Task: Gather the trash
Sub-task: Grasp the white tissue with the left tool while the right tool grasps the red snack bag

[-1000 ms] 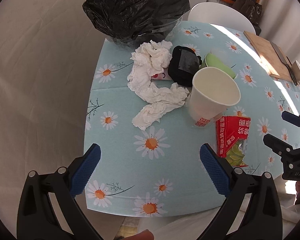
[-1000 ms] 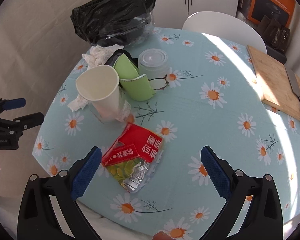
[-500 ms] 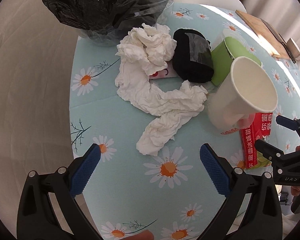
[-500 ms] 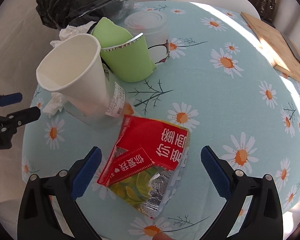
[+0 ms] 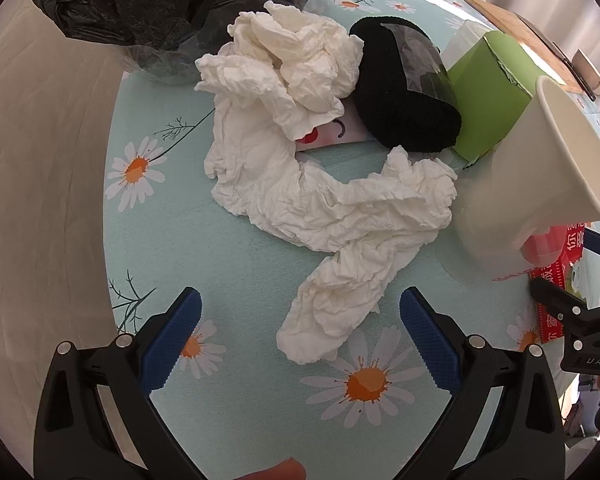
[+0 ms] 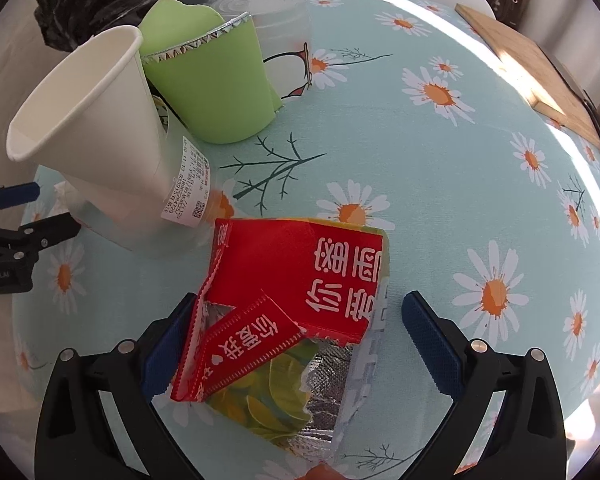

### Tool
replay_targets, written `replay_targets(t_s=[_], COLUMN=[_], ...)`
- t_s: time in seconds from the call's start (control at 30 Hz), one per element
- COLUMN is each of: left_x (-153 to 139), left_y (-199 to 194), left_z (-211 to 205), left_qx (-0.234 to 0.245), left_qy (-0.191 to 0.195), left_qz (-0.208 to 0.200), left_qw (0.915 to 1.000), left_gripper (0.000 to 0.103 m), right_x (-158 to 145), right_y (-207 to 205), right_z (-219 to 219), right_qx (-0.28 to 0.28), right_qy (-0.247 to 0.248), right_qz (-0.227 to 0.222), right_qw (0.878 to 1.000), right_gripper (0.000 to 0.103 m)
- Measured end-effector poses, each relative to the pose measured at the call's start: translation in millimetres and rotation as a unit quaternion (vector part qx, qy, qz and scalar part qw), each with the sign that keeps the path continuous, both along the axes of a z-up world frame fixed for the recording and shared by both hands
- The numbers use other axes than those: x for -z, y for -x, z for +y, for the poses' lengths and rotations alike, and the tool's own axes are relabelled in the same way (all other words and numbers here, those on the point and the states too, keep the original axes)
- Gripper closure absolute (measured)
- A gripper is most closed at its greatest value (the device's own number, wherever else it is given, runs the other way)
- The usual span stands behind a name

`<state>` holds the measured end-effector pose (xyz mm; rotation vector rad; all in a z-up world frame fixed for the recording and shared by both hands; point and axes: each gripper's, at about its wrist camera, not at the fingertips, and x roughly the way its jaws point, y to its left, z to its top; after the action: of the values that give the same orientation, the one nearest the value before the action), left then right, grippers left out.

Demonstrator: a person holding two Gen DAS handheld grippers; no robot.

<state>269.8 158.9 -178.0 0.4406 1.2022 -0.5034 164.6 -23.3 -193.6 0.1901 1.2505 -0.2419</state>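
Bare tablecloth (image 5: 244, 412) lies before the crumpled tissue (image 5: 332, 216); the paper cup (image 5: 540, 184) crowds its right.

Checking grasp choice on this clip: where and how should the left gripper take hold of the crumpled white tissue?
Grip the near tail of the crumpled white tissue, which lies flat and narrow between the open left gripper fingers. Come straight down from above and close across its width; the far bulk is wider and rests against the black pouch.

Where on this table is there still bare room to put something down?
Bare cloth lies between the red snack wrapper and the wooden board, and left of the crumpled tissues toward the table edge. It is crowded around the paper cup, green sleeve and black bag.
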Motion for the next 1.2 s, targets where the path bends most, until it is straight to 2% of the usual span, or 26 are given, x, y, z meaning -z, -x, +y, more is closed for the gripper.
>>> replay_targets(t_s=[0.17,0.27,0.37,0.5,0.63,0.73,0.87,0.9,0.93,0.97,1.0,1.03,1.07,1.2], left_x=[7,9,13,14,18,19,19,18,16,13,11,12,11,12], left_y=[-10,-16,-26,-30,-29,-23,-22,-17,-15,-10,-9,-6,-6,-8], left_z=[-4,-8,-9,-13,-9,-4,-6,-6,-6,-13,-12,-10,-10,-11], left_qx=[0.011,0.024,0.019,0.053,0.089,0.080,0.079,0.084,0.093,0.099,0.101,0.101,0.100,0.102], left_qy=[-0.010,0.004,0.028,0.041,0.078,0.085,0.077,0.078,0.082,0.085,0.089,0.091,0.093,0.088], left_qz=[-0.018,-0.023,-0.003,-0.027,-0.064,-0.072,-0.062,-0.061,-0.063,-0.066,-0.064,-0.063,-0.060,-0.048], left_qw=[0.9997,0.9994,0.9994,0.9974,0.9909,0.9905,0.9919,0.9916,0.9903,0.9893,0.9889,0.9887,0.9888,0.9898], left_gripper=[0.006,0.005,0.004,0.004,0.004,0.004,0.006,0.008,0.019,0.033,0.047,0.056,0.074,0.082], right_x=[2,4,6,5,2,0,-4,-5,-6,-8,-9,-12,-14,-21], right_y=[-4,-2,15,24,37,38,29,26,24,23,22,22,22,21], right_z=[-2,-2,0,2,7,8,6,5,4,1,-1,-2,-3,-10], right_qx=[-0.003,-0.002,-0.003,-0.002,-0.004,-0.008,-0.011,-0.008,-0.003,0.003,0.008,0.007,-0.004,-0.039], right_qy=[0.001,0.003,0.009,0.013,0.021,0.019,0.012,0.010,0.004,-0.006,-0.008,0.003,-0.001,-0.022], right_qz=[-0.012,-0.019,-0.032,-0.046,-0.073,-0.068,-0.052,-0.043,-0.036,-0.033,-0.030,-0.028,-0.028,-0.027], right_qw=[1.000,1.000,0.999,0.999,0.997,0.998,0.998,0.999,0.999,0.999,0.999,1.000,1.000,0.999], right_gripper=[0.007,0.007,0.007,0.006,0.006,0.006,0.007,0.008,0.008,0.010,0.019,0.030,0.031,0.038])
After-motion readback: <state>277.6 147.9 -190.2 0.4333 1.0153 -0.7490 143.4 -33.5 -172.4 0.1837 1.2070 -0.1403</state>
